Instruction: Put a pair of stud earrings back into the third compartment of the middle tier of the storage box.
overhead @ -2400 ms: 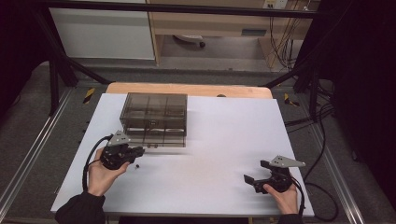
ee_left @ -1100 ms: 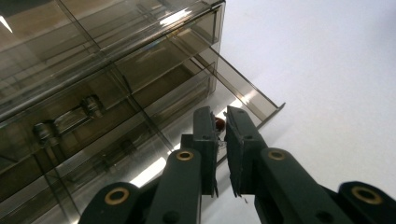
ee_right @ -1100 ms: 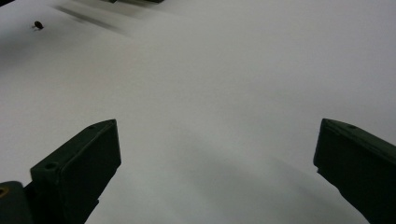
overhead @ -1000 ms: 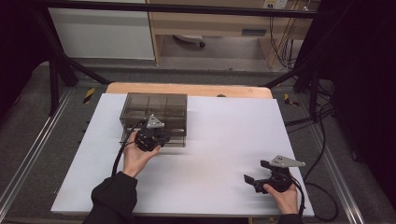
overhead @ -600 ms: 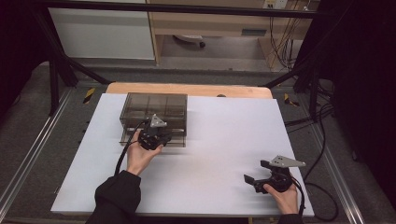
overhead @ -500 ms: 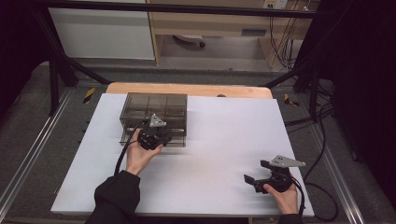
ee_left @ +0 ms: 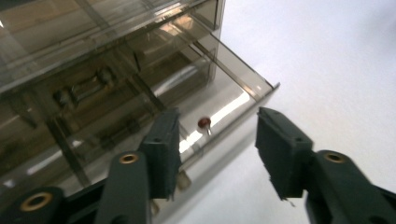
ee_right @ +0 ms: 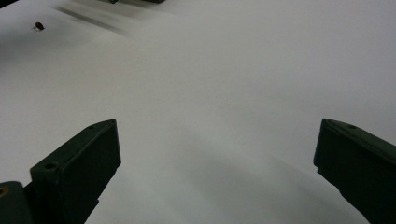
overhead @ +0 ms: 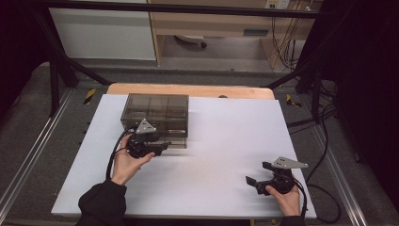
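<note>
A smoky see-through drawer cabinet [overhead: 155,110] stands at the back left of the white table [overhead: 230,132]. My left gripper [overhead: 163,147] is at the cabinet's front, at its lowest row of drawers. In the left gripper view, a drawer [ee_left: 224,100] is pulled partly out and my left gripper [ee_left: 215,149] stands open in front of its front wall. Behind that wall lies a small red part with a thin lead [ee_left: 203,122]. My right gripper [overhead: 257,173] rests near the table's front right, open wide, with nothing between its fingers [ee_right: 79,163]. Far off on the white surface lies a small red part [ee_right: 39,25].
A wooden strip [overhead: 188,89] runs along the table's far edge. Black frame posts [overhead: 56,75] and cables [overhead: 324,117] flank the table. A white sheet [ee_right: 210,93] spreads between the two grippers.
The left hand has carried its gripper from the table's left side up to the cabinet's front and has held there for the last second. The right gripper has not moved.
</note>
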A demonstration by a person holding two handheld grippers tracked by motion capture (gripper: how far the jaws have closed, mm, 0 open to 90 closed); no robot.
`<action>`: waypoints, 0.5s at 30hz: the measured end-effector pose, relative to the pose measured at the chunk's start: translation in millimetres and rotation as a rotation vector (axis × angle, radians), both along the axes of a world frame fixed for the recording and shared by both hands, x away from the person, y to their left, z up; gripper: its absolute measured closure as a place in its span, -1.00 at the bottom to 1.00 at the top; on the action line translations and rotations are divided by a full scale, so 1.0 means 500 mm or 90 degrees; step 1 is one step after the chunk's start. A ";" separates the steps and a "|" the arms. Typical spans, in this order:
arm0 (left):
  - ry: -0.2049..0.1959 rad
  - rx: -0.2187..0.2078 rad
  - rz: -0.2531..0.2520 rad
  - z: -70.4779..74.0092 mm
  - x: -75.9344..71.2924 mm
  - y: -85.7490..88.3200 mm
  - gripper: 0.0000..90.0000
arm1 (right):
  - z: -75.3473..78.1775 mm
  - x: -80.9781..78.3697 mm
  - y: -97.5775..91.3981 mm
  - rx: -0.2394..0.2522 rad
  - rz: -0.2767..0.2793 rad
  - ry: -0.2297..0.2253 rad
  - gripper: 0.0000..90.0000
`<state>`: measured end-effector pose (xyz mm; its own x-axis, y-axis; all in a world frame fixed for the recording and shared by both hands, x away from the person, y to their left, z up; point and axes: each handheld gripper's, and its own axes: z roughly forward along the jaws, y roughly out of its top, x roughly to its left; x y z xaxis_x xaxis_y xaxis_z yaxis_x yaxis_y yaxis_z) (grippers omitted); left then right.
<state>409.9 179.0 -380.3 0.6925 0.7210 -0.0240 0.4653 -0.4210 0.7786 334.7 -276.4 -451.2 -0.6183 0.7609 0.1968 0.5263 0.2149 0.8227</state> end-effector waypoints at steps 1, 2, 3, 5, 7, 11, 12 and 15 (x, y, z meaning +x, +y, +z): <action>-0.001 0.001 -0.002 0.000 -0.005 0.007 0.00 | 0.000 0.000 0.000 0.001 -0.001 0.001 -0.97; 0.001 -0.002 -0.004 -0.001 -0.010 0.013 -0.05 | 0.000 0.000 0.000 -0.001 -0.001 0.001 -0.97; 0.005 -0.006 -0.003 -0.003 -0.015 0.020 -0.10 | 0.000 0.000 0.001 0.000 -0.001 0.001 -0.97; 0.007 -0.009 -0.003 -0.006 -0.025 0.034 -0.22 | 0.000 0.000 0.001 -0.001 0.000 0.003 -0.97; 0.007 -0.010 0.006 -0.009 -0.037 0.048 -0.31 | -0.001 0.000 0.001 -0.001 0.000 0.004 -0.97; 0.001 -0.017 0.015 -0.017 -0.055 0.078 -0.52 | -0.001 -0.001 0.001 -0.002 0.000 0.005 -0.97; 0.004 -0.016 0.019 -0.019 -0.058 0.085 -0.52 | -0.001 -0.001 0.001 -0.002 0.000 0.005 -0.97; 0.004 -0.022 0.027 -0.025 -0.069 0.103 -0.66 | -0.002 0.000 0.002 -0.003 0.000 0.005 -0.97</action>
<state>375.5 230.4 -392.9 0.6615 0.7480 -0.0539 0.4873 -0.3741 0.7890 334.7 -275.6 -452.1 -0.6169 0.7619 0.1974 0.5322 0.2190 0.8178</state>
